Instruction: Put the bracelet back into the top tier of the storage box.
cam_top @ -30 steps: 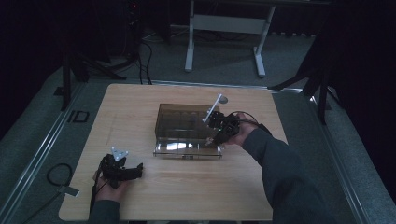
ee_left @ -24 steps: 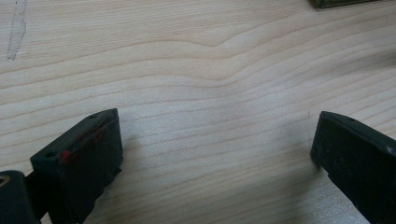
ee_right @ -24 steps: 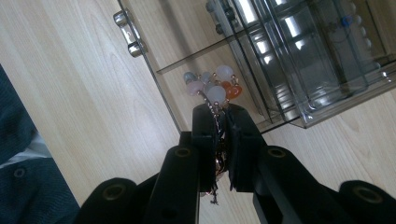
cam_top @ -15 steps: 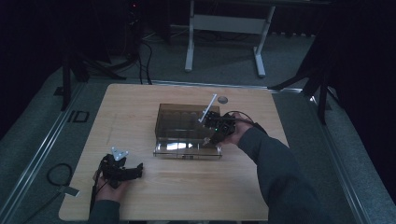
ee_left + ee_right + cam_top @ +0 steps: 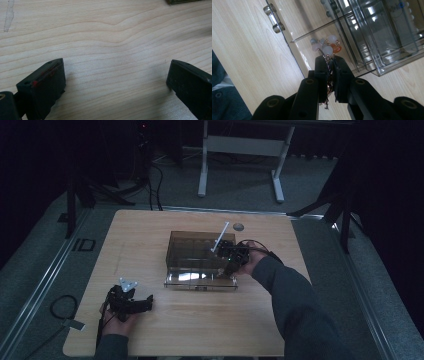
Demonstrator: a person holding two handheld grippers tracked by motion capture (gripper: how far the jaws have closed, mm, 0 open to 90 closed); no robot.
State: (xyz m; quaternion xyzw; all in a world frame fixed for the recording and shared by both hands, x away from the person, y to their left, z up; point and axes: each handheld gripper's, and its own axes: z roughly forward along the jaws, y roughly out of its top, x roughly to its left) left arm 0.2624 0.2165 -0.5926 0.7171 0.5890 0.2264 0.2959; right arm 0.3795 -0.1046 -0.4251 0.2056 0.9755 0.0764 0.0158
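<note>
Beaded bracelet (image 5: 326,47), pale and orange beads, pinched above smoky clear box's (image 5: 372,37) open drawer (image 5: 294,47)

Pale matt wood-grain table (image 5: 105,37), glossy smoked clear-plastic box (image 5: 372,32), matt black jaws

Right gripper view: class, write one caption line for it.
Right gripper shut on beaded jewellery above the clear organiser's pulled-out drawer.

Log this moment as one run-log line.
left gripper: open, empty, on table | right gripper: shut on beaded jewelry, over clear drawer of organizer box
</note>
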